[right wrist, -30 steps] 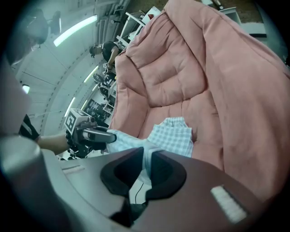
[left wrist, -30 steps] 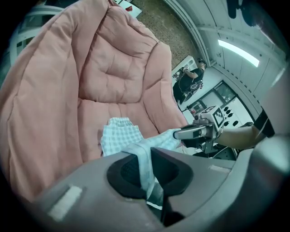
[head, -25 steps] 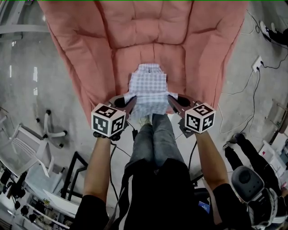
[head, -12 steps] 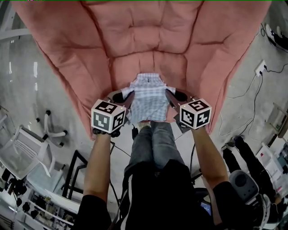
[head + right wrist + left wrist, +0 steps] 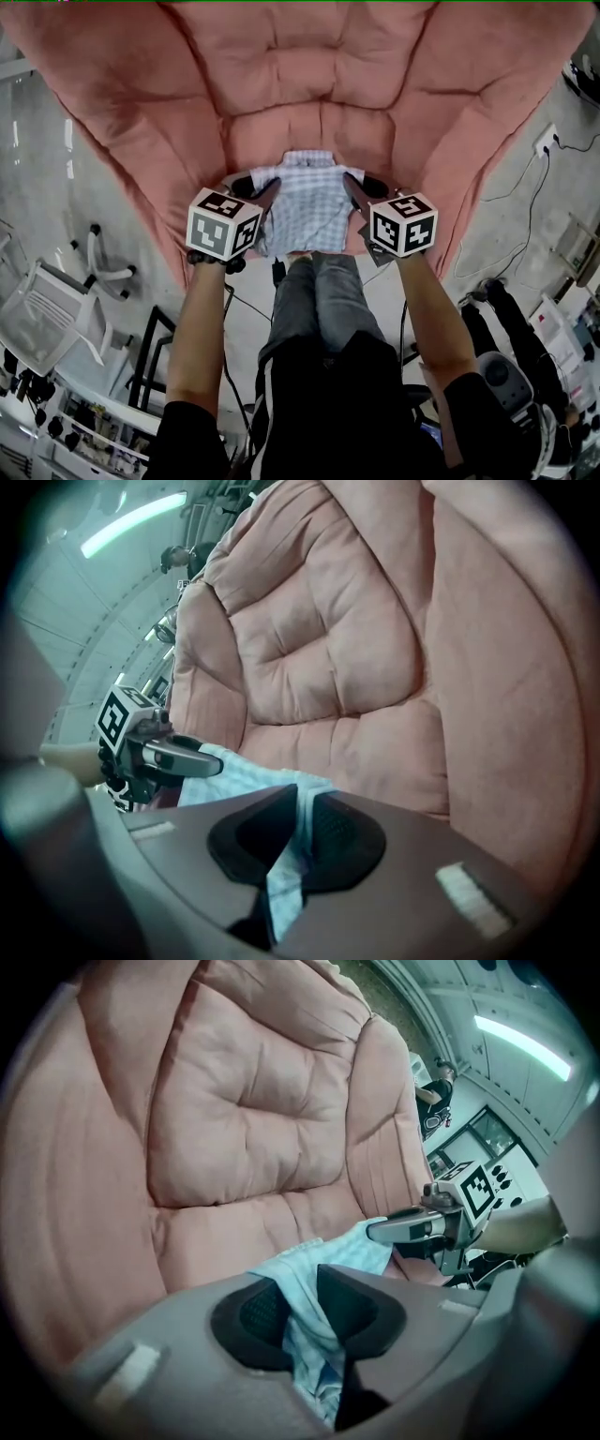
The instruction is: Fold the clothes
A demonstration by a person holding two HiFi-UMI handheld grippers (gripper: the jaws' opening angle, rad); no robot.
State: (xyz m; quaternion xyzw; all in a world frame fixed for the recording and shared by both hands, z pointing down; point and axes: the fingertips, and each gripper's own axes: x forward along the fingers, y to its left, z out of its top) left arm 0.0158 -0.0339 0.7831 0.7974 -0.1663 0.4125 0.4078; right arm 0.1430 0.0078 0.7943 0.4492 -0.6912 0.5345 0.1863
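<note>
One checked shirt (image 5: 305, 211), centre of the frame. One pink padded seat (image 5: 309, 84), filling the upper half. Two grippers: left gripper (image 5: 267, 194) at the shirt's left edge, right gripper (image 5: 352, 192) at its right edge. Two marker cubes, one per gripper. Two bare forearms (image 5: 202, 328) and two legs in jeans (image 5: 314, 300), lower centre. One second person (image 5: 511, 337), lower right corner. One white chair (image 5: 42, 319), lower left, and one castor base (image 5: 98, 267) just above it. One white socket (image 5: 547, 141) with a cable, right edge.
</note>
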